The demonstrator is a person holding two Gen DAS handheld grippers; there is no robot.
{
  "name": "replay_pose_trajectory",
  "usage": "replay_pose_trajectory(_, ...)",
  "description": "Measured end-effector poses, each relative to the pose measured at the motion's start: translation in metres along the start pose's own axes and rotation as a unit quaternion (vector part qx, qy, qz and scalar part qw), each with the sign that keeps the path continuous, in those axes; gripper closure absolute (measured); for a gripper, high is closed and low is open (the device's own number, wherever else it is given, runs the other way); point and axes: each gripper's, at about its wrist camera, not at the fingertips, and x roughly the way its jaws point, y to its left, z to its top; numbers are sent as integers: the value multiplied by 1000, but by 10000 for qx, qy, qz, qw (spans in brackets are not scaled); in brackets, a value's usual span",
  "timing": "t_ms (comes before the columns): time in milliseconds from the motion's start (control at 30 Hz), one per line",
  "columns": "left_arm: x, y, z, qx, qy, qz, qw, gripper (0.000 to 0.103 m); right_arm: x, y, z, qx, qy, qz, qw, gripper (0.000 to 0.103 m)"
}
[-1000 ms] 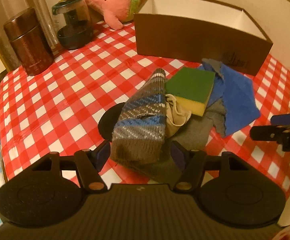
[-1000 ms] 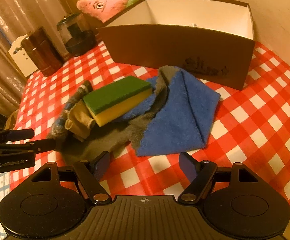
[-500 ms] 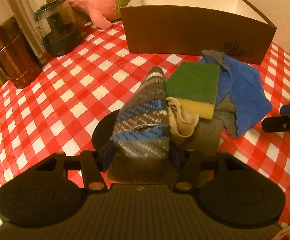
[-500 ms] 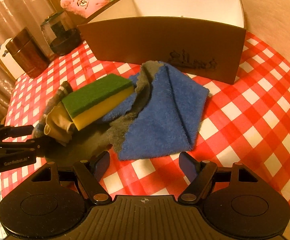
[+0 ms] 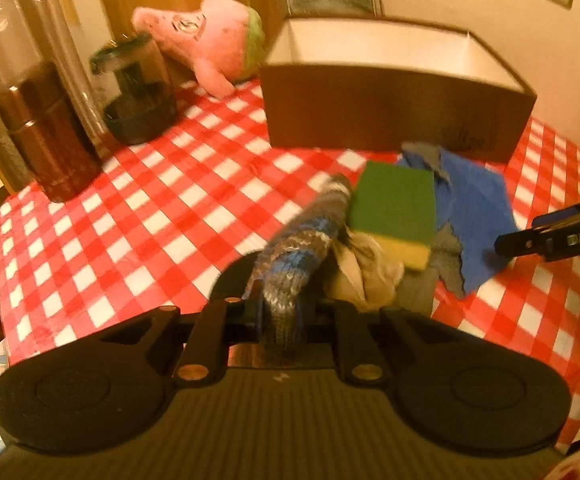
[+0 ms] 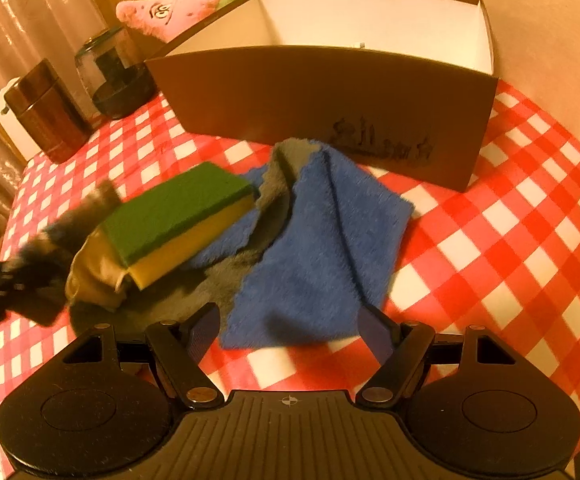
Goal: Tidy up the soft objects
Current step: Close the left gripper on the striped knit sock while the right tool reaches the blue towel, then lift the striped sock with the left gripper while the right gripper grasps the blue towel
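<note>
Woolly and striped, the knit sock [image 5: 301, 256] sits pinched in the left gripper [image 5: 280, 316], whose jaws are closing on its end, likely so it can go in the brown box [image 5: 393, 108]. Next to it lie the sponge [image 6: 178, 216] and blue cloth [image 6: 321, 248]. Just behind the cloth's near edge, the right gripper [image 6: 290, 332] hangs wide apart, holding nothing.

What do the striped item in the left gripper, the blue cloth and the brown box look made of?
Striped sock: knitted yarn, wool-like; ribbed stitches in blue, grey and white bands show. Blue cloth: fluffy microfibre or terry, matte, with soft folds. Box: probably cardboard, thin stiff walls, matte brown outside, white inside.
</note>
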Motion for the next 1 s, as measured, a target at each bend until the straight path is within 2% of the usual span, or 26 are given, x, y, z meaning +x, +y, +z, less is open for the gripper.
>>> replay_pose_trajectory(167, -15, 15, 7, -432, -150, 72, 9989, 90, 8, -12, 9, 38, -196, -89, 9998, 27)
replay_pose_trajectory(333, -21, 33, 14, -961, -183, 152, 9951, 90, 24, -29, 19, 261, -221, 32, 9994, 27)
replay_pose_trajectory(433, -22, 38, 15, -1067, -180, 204, 9939, 90, 32, -37, 24, 410, -286, 144, 9986, 27)
replay_pose_trajectory(533, -20, 40, 15, -1140, -106, 201, 9932, 90, 42, -43, 29, 500, -288, 137, 9982, 17)
replay_pose_trajectory(600, -17, 39, 15, -1151, -50, 199, 9931, 90, 51, -44, 32, 500, -249, 17, 9984, 15)
replay_pose_trajectory(800, -11, 37, 13, -1156, 35, 172, 9931, 90, 63, -29, 34, -76, -400, -172, 9990, 16)
replay_pose_trajectory(833, -11, 37, 13, -1162, 41, 169, 9931, 90, 64, -26, 33, -201, -423, -250, 9986, 20)
replay_pose_trajectory(900, -10, 37, 13, -1158, 41, 156, 9931, 90, 63, -24, 29, -472, -499, -406, 9968, 42)
replay_pose_trajectory(933, -10, 37, 13, -1148, 47, 154, 9933, 90, 62, -24, 28, -559, -515, -382, 9964, 49)
replay_pose_trajectory(967, -9, 36, 14, -1143, 55, 151, 9933, 90, 60, -26, 26, -573, -507, -231, 9968, 68)
replay_pose_trajectory(1000, -8, 36, 14, -1143, 60, 144, 9933, 90, 58, -28, 26, -545, -472, -69, 9974, 83)
